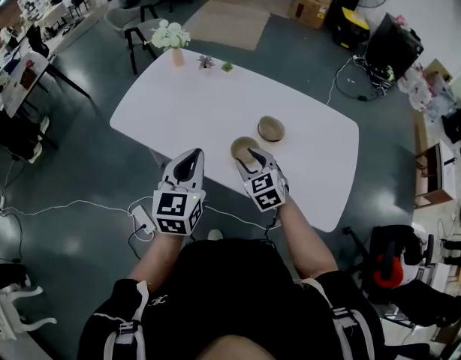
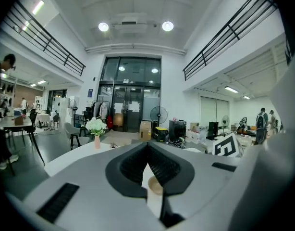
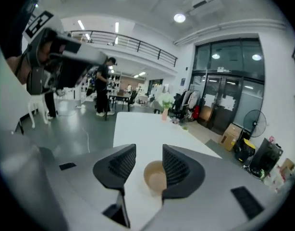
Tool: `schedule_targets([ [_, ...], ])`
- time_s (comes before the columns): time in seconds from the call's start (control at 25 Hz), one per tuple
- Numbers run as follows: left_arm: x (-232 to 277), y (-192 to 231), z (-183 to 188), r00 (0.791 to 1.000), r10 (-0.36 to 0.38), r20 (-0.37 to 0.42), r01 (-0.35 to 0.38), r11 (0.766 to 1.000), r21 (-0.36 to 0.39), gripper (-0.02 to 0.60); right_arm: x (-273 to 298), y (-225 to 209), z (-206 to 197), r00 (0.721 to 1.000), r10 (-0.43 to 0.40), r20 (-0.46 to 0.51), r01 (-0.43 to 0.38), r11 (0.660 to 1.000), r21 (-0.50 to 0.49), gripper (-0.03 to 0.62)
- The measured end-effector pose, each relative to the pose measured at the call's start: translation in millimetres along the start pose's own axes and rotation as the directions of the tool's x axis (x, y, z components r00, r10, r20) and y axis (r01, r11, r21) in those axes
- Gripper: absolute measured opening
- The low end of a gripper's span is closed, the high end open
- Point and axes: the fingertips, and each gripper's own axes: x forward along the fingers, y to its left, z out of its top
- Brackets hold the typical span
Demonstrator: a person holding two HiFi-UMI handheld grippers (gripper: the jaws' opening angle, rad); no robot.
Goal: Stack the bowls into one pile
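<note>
Two tan bowls stand apart on the white table [image 1: 185, 103]: the near bowl [image 1: 242, 147] and the far bowl [image 1: 271, 128]. My right gripper [image 1: 254, 157] hovers at the near bowl's front rim. It is open in the right gripper view [image 3: 148, 150], with nothing pressed between its pads. The bowl [image 3: 154, 177] lies on the table just past them, partly hidden by the right jaw. My left gripper [image 1: 191, 158] is to the left of that bowl, over the table's near edge. Its jaws meet at the tips [image 2: 147, 146], shut on nothing. A bowl [image 2: 154, 186] shows through the slit below them.
A vase of white flowers [image 1: 170, 40] and two small plants [image 1: 206, 62] stand at the table's far end. Chairs [image 1: 137, 17] and a cardboard box [image 1: 313, 2] are beyond it. Cables [image 1: 80, 205] run over the floor to the left.
</note>
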Motion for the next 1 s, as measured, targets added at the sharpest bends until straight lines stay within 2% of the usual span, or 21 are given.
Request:
schedule_targets([
  [0.12, -4.7, 15.8, -4.4, 0.999, 0.03, -0.009, -0.03, 1.0, -0.001, 0.014, 31.9, 13.7, -27.7, 0.991, 0.062, -0.122, -0.068, 0.997, -0.045, 0.189],
  [0.2, -8.2, 23.8, -9.2, 0.999, 0.05, -0.016, -0.05, 0.999, -0.003, 0.014, 48.2, 19.6, -49.0, 0.975, 0.086, -0.205, -0.104, 0.992, -0.075, 0.188],
  [0.36, -13.5, 38.5, -15.7, 0.996, 0.084, -0.028, -0.084, 0.996, -0.004, 0.014, 76.9, 23.9, -87.6, 0.927, 0.092, -0.363, -0.16, 0.974, -0.162, 0.189],
  [0.48, -16.5, 48.4, -16.6, 0.994, 0.106, -0.034, -0.106, 0.994, -0.003, 0.014, 91.5, 22.6, -107.8, 0.893, 0.079, -0.443, -0.193, 0.957, -0.218, 0.189],
  [0.64, -22.3, 59.1, -19.5, 0.99, 0.136, -0.04, -0.136, 0.991, -0.009, 0.014, 101.3, 19.7, -128.4, 0.857, 0.063, -0.511, -0.216, 0.945, -0.247, 0.187],
  [0.72, -25.3, 65.9, -20.3, 0.988, 0.15, -0.041, -0.15, 0.989, -0.012, 0.014, 105.9, 17.2, -134.4, 0.847, 0.036, -0.531, -0.211, 0.939, -0.272, 0.165],
  [0.8, -27.2, 71.9, -21.8, 0.986, 0.16, -0.045, -0.161, 0.987, -0.014, 0.014, 110.1, 15.0, -138.3, 0.843, 0.008, -0.538, -0.205, 0.929, -0.308, 0.147],
  [1.0, -27.0, 76.9, -26.0, 0.985, 0.165, -0.046, -0.166, 0.986, -0.019, 0.014, 113.7, 12.8, -136.6, 0.855, -0.017, -0.518, -0.194, 0.916, -0.35, 0.044],
])
